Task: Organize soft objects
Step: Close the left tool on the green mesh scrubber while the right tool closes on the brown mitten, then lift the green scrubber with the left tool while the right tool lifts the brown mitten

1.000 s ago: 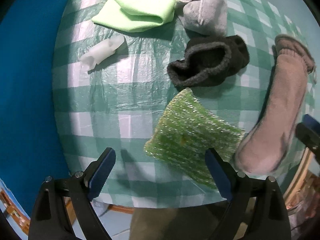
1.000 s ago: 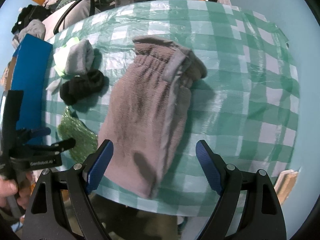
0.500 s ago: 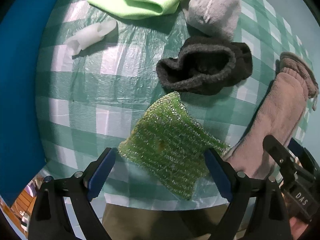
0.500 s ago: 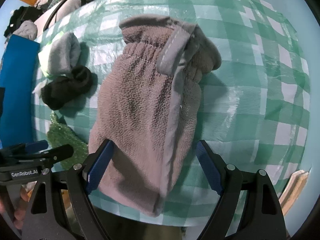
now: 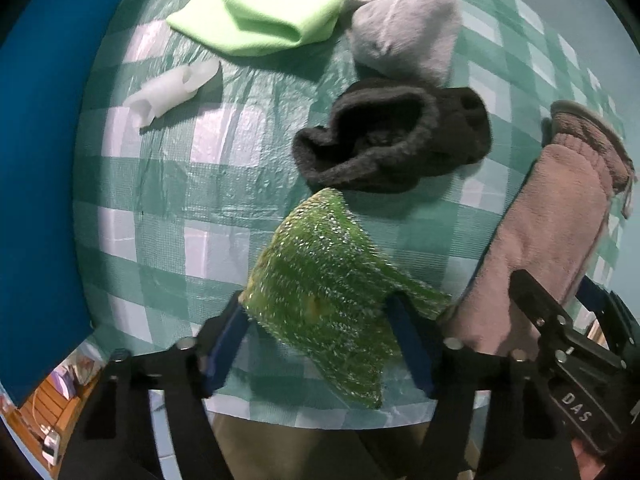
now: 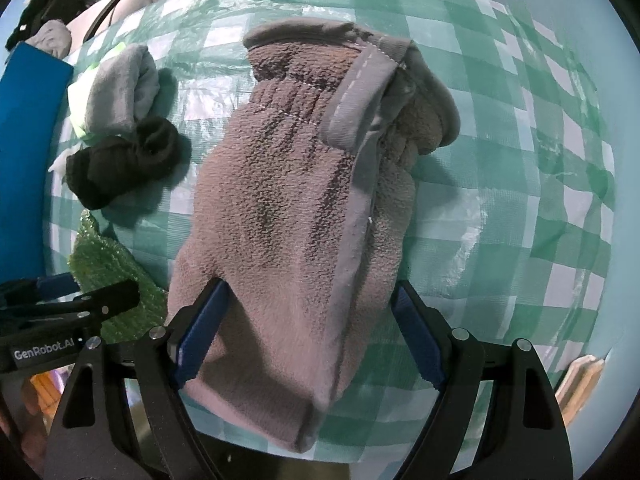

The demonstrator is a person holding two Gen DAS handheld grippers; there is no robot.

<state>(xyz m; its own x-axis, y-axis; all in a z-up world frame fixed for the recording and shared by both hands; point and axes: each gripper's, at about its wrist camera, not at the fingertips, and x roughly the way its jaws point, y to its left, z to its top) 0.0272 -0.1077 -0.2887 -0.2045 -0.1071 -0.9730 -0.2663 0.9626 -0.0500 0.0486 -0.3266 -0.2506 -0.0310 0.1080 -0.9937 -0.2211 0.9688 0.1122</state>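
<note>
A green-and-white checked tablecloth (image 5: 168,184) carries a glittery green scrubber (image 5: 320,296), black sock (image 5: 392,140) and taupe mitt (image 6: 296,216).

The left wrist view looks forward and down along the left tongs (image 5: 316,316) from the near edge of the checked surface (image 5: 168,184), close above the green scrubber (image 5: 320,288) between its fingers; the right wrist view looks the same way along the right tongs (image 6: 308,320), close over the brown mitten (image 6: 296,208); both views share the mitten (image 5: 556,232), the scrubber (image 6: 108,264), the black sock (image 5: 392,140) (image 6: 120,164) and the grey sock (image 5: 408,24) (image 6: 120,88); each view catches the other tongs at its side.
</note>
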